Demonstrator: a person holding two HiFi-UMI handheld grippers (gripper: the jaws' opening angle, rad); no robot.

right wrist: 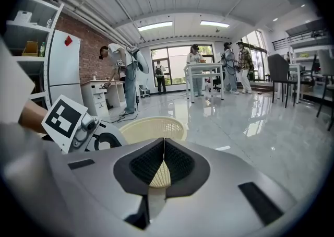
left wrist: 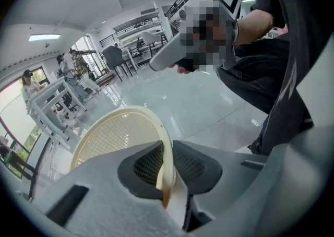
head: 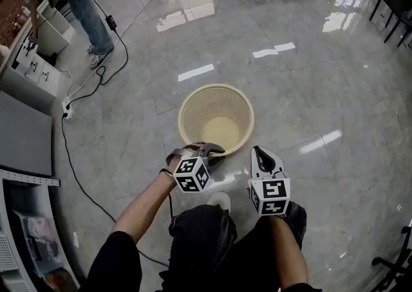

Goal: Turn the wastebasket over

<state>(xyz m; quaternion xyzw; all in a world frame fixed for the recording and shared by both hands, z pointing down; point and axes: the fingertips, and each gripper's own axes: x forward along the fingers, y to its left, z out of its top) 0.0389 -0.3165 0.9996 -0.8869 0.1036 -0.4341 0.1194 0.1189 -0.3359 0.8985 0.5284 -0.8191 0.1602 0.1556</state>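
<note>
The wastebasket (head: 183,117) stands mouth-up on the floor (head: 309,78), just ahead of the person's knees. The left gripper (head: 209,151) sits at its near rim, its fingers (left wrist: 147,166) astride the rim, one inside and one outside. The right gripper (head: 259,150) lies just right of that rim, outside the wastebasket. A cable (head: 71,162) trails over the floor at left, toward a drawer cabinet (head: 32,69).

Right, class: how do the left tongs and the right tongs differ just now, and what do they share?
The left tongs clamp the rim of the wastebasket; the right tongs are shut on nothing. The left tongs reach over that rim; the right tongs lie outside it. Both point toward the wastebasket.
</note>
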